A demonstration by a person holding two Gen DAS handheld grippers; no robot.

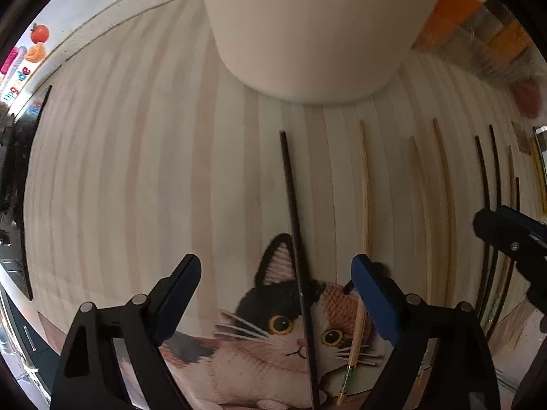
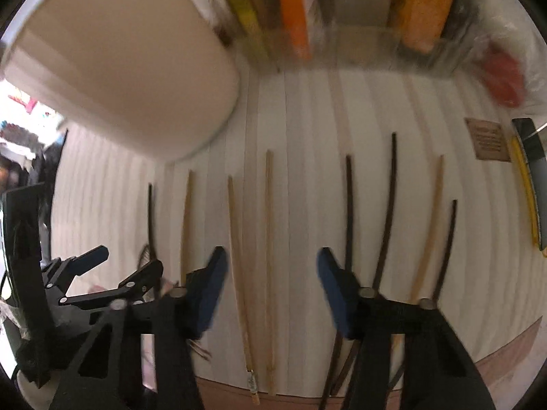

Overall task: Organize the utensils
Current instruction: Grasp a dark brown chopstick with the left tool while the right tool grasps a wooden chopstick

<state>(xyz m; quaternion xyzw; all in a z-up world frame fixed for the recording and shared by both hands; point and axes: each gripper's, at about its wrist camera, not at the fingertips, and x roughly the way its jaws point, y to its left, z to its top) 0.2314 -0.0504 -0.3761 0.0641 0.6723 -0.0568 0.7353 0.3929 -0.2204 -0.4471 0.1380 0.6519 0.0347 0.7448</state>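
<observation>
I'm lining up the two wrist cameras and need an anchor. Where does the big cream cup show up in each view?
Left wrist: the cream cup fills the top centre, standing on the striped mat beyond the chopsticks.
Right wrist: it sits at upper left, left of the orange packages.
Shared landmark: the black chopstick nearest the cup, between the left gripper's fingers, at far left in the right view.

You get soft, even indoor light, strong fisheye bending at edges, dark vignette corners, motion blur on the colourful upright packages point(image 2: 294, 17), overexposed left edge.
</observation>
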